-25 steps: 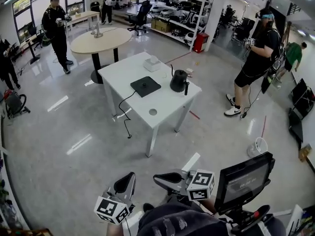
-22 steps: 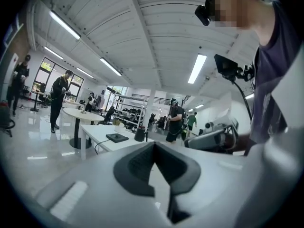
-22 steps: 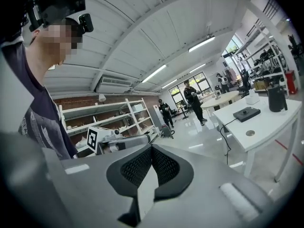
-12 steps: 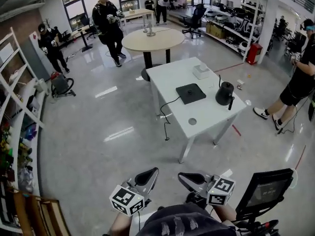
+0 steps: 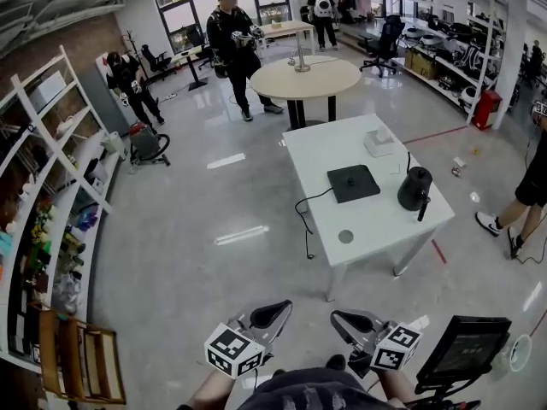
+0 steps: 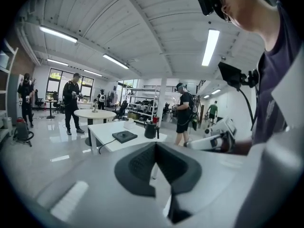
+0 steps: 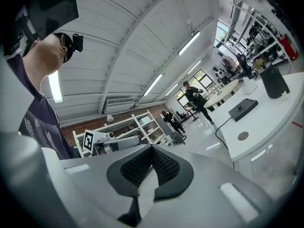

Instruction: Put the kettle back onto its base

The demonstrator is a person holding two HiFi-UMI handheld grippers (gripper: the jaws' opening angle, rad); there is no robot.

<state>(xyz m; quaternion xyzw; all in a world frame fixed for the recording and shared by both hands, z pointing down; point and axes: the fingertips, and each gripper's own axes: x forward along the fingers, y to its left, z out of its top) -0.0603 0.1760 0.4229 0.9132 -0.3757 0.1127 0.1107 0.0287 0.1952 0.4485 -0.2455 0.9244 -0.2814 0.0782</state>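
White table (image 5: 376, 220): one kettle (image 5: 414, 189) beside one base (image 5: 354, 183), seemingly apart; left tool (image 5: 275, 311), right tool (image 5: 344, 319) both closed, empty.

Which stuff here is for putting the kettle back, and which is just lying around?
For the job:
- kettle, standing on the white table
- base, beside the kettle, nothing on it
- left gripper and right gripper, both shut and empty

Just lying about:
- white box on the same table
- round table
- shelves
- monitor
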